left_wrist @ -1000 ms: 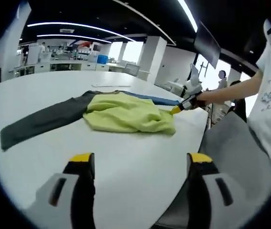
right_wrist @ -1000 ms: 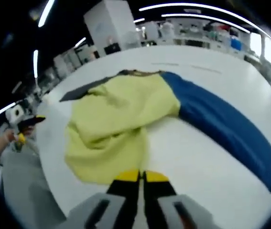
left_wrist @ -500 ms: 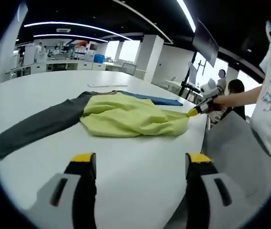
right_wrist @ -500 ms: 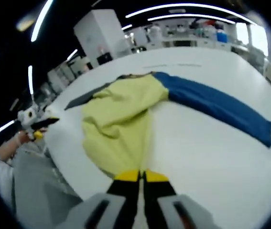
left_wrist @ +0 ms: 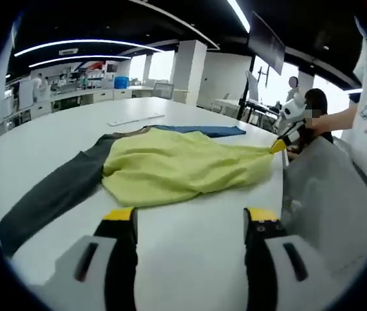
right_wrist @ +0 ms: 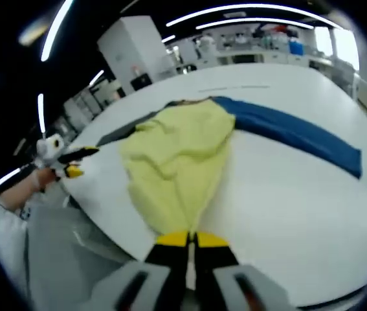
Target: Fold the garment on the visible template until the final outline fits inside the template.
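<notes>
Currently right gripper pinches the yellow shirt hem at the table edge; left gripper spread, idle. Advice: pull hem taut, keep sleeves flat.

An open-plan lab or office hall is suggested, a dark ceiling crossed by long strip lights, white square pillars, rows of benches laden with equipment seen at the back, a large white table placed in front.
</notes>
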Tool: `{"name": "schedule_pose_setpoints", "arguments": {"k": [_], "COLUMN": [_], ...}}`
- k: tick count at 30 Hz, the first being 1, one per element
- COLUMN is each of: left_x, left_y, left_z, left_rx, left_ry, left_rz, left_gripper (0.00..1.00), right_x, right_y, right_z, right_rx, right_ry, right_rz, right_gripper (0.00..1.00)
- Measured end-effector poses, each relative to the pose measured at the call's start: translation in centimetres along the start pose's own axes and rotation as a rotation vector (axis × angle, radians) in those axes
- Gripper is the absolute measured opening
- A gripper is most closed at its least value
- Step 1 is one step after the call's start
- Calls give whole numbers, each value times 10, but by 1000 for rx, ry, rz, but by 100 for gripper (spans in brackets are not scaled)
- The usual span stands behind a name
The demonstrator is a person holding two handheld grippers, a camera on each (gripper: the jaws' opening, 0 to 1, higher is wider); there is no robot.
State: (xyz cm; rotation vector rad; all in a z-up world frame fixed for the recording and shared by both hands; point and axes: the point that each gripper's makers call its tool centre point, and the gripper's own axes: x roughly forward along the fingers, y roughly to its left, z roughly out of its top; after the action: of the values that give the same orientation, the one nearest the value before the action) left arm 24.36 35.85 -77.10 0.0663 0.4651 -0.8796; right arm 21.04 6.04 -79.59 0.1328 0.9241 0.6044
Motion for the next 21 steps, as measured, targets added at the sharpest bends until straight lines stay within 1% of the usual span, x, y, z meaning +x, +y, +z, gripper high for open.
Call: {"name": "schedule_pose_setpoints", "arguments": {"k": [1, 3, 4, 5, 6, 8, 9, 10, 11, 13, 14, 15, 16, 17, 18, 19, 21], "left_x": [2, 8, 11, 14, 19, 25, 28, 34, 37, 46, 51, 55, 59, 61, 63, 67, 70], "left_y": [0, 5, 8, 8, 9, 8, 9, 8, 8, 15, 15, 14, 16, 17, 20, 25, 29], "left_z": [3, 5, 6, 7, 7, 7, 6, 4, 0, -7, -10, -12, -16, -18, -21, -22, -24], "left_rx": [4, 63, 121, 154, 201, 278, 319, 377, 414, 491, 550, 562, 587, 606, 644, 722, 758], "left_ry": [-11, 13, 30, 44, 73, 106, 131, 160, 190, 255, 281, 285, 318, 336, 362, 386, 410], "left_rz": [-6, 5, 6, 5, 0, -15, -22, -42, -53, -48, -64, -84, -96, -102, -106, -106, -108], "left_gripper": [62, 58, 55, 52, 49, 44, 41, 39, 37, 33, 31, 30, 28, 26, 25, 25, 24], "right_x": [-1, -3, -4, -6, -7, -9, -10, -10, -10, -11, -11, -11, -11, -11, -11, -12, -12], "right_y": [3, 3, 3, 4, 4, 5, 5, 4, 3, 2, 0, -1, -1, 0, -1, -1, -4], "right_z": [0, 1, 2, 3, 4, 6, 6, 7, 8, 9, 11, 11, 11, 11, 11, 11, 10], "right_rx": [19, 32, 41, 63, 77, 78, 79, 85, 90, 113, 129, 134, 140, 144, 147, 149, 159], "right_ry": [-6, -18, -23, -35, -42, -51, -53, -57, -63, -77, -86, -90, -92, -93, -93, -95, -98], "right_rz": [11, 16, 15, 19, 23, 20, 18, 16, 14, 16, 18, 18, 18, 17, 15, 13, 13], "right_gripper": [0, 0, 0, 0, 0, 0, 0, 0, 0, 0, 0, 0, 0, 0, 0, 0, 0]}}
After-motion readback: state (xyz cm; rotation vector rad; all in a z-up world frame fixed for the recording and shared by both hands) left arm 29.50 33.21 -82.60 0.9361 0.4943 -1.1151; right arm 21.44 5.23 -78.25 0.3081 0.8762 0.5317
